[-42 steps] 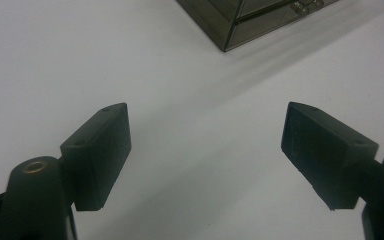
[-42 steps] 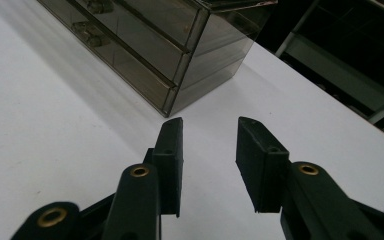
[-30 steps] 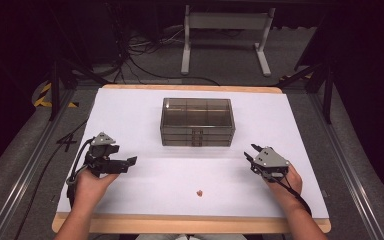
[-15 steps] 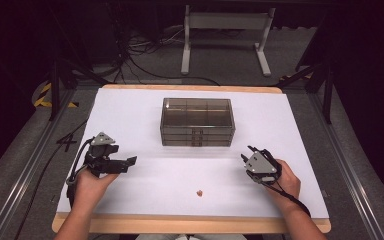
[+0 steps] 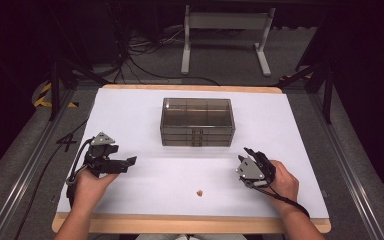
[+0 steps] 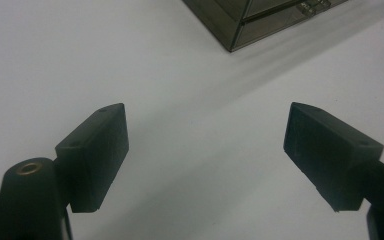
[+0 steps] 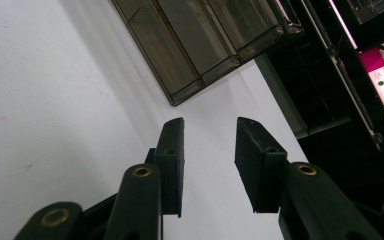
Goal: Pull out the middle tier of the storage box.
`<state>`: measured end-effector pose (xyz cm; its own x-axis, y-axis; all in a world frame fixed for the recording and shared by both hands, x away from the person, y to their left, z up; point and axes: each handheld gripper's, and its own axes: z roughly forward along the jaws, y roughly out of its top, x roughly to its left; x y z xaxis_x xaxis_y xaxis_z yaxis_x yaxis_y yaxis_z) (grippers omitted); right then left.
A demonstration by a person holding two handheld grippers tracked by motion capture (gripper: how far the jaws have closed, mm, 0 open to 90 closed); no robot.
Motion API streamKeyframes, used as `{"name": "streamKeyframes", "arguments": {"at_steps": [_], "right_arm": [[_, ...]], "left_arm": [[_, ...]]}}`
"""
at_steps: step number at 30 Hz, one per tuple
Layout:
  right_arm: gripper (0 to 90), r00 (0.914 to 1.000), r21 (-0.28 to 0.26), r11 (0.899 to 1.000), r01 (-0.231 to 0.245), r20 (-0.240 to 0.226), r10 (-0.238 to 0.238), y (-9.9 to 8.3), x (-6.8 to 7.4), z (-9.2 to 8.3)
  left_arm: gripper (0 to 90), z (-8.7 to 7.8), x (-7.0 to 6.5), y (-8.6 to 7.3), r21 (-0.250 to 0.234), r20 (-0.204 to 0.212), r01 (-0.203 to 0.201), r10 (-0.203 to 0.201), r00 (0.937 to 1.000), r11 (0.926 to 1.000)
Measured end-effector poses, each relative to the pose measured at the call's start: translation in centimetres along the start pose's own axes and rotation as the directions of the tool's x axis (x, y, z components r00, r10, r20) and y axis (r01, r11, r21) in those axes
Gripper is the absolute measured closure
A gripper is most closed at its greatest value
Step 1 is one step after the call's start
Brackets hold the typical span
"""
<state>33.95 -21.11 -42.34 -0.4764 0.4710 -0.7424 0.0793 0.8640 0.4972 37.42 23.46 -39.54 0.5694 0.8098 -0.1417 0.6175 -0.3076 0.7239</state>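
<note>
White table (image 5: 130, 115) with a wood edge at the near and far sides. On it, toward the far middle, sits a smoky see-through box (image 5: 197, 121), upright and square to the table. The box top shows compartments split by thin walls; from above they look bare, nothing seen inside, though the tint makes it hard to be sure. The front face shows low drawers stacked in rows with small pulls at the centre, all pushed in. Drawer contents cannot be told.

The left gripper view has a box corner at the top edge (image 6: 260, 22), the right gripper view a longer stretch of it (image 7: 200, 45), compartments bare there too.

Left gripper (image 5: 127, 162) is on the near left, held in a hand, well apart from the box, jaws pointing toward the table middle. In its own view (image 6: 205, 150) the jaws stand wide apart, nothing between them, only white table under them.

Right gripper (image 5: 247, 154) is near the right front corner of the box, not touching it, jaws aimed up toward that corner. In its own view (image 7: 207, 160) the jaws are partly closed with a narrow gap, nothing in it; they have just been closing a bit.

Small pinkish bit (image 5: 198, 192) lies on the table near the front edge, between the two grippers, apart from both and from the box.
</note>
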Motion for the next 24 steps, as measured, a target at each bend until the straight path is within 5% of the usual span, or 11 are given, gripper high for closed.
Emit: {"name": "streamKeyframes", "arguments": {"at_steps": [7,13,24], "right_arm": [[65.1,0.9947,0.027,0.996,0.089,0.050,-0.090,0.8,0.9,-0.1],[65.0,0.9909,0.041,0.993,0.113,0.069,-0.116,1.2,1.3,-0.1],[65.0,0.9706,0.094,0.973,0.210,0.099,-0.219,2.3,2.4,0.2]], "left_arm": [[18.6,0.1,0.0,0.0,0.007,-0.001,-0.003,0.003,1.0000,1.0000],[18.6,0.1,0.0,0.0,0.009,0.000,-0.003,0.003,1.0000,1.0000],[18.6,0.2,0.0,0.0,0.019,-0.010,-0.007,0.007,0.9999,0.9998]]}}
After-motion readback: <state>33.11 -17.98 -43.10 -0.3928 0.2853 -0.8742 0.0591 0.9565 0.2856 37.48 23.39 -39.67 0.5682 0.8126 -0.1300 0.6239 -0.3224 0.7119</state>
